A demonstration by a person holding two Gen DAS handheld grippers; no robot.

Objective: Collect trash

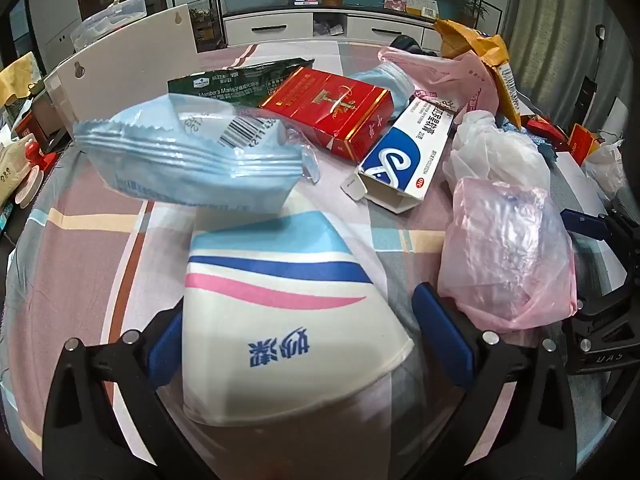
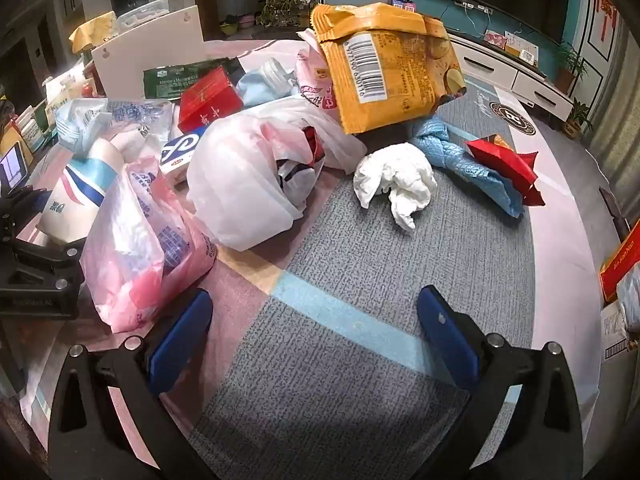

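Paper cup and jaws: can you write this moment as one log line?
left gripper: open around paper cup | right gripper: open, empty | pink bag: beside cup | trash: uncollected

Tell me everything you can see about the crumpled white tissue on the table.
The crumpled white tissue is a loosely wadded ball of soft paper, creased and uneven, lying on the grey part of the tablecloth. It sits just left of the blue knotted cloth and below the orange snack bag. No gripper touches it.
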